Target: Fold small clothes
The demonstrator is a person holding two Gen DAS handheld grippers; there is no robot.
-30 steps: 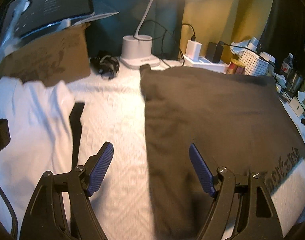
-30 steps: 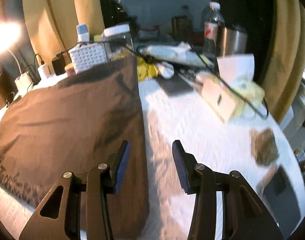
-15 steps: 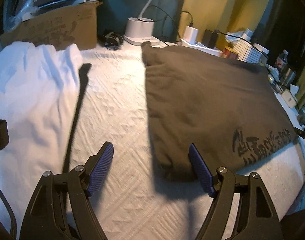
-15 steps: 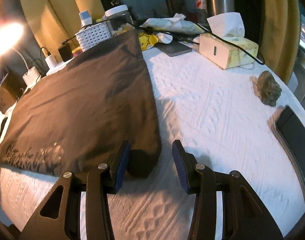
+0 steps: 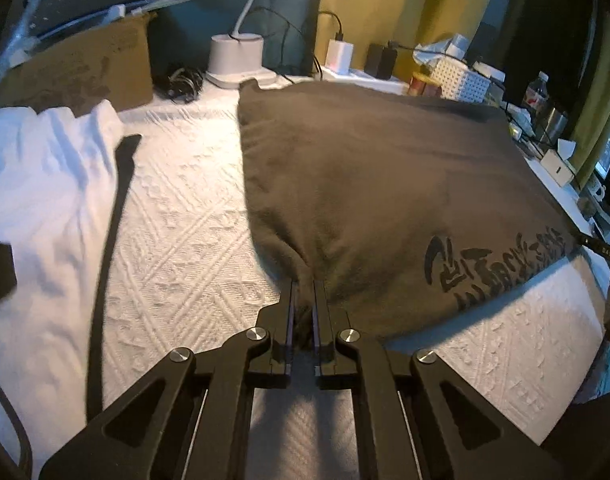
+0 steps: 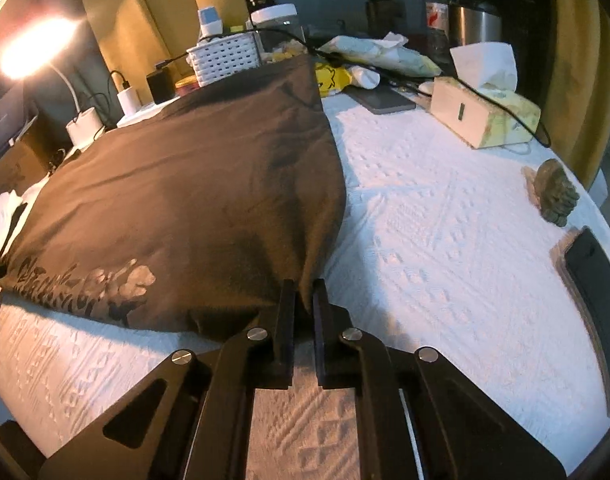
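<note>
A dark brown garment (image 5: 369,184) with black lettering lies flat on the white textured cloth (image 5: 185,248). My left gripper (image 5: 303,284) is shut on its near left corner. In the right wrist view the same garment (image 6: 193,200) spreads to the left, and my right gripper (image 6: 304,288) is shut on its near right corner. Both pinched corners sit low at the cloth surface. The fabric between the fingers is mostly hidden.
White clothes (image 5: 37,184) with a black strap (image 5: 109,240) lie at the left. A cardboard box (image 5: 77,72), lamp base (image 5: 237,60) and white basket (image 5: 461,80) line the back. A tissue box (image 6: 485,116), a small brown object (image 6: 557,196) and a dark flat device (image 6: 593,280) sit at the right.
Both grippers were open and have closed on the garment's near corners. Both views pulled back toward the near edge of the garment.
</note>
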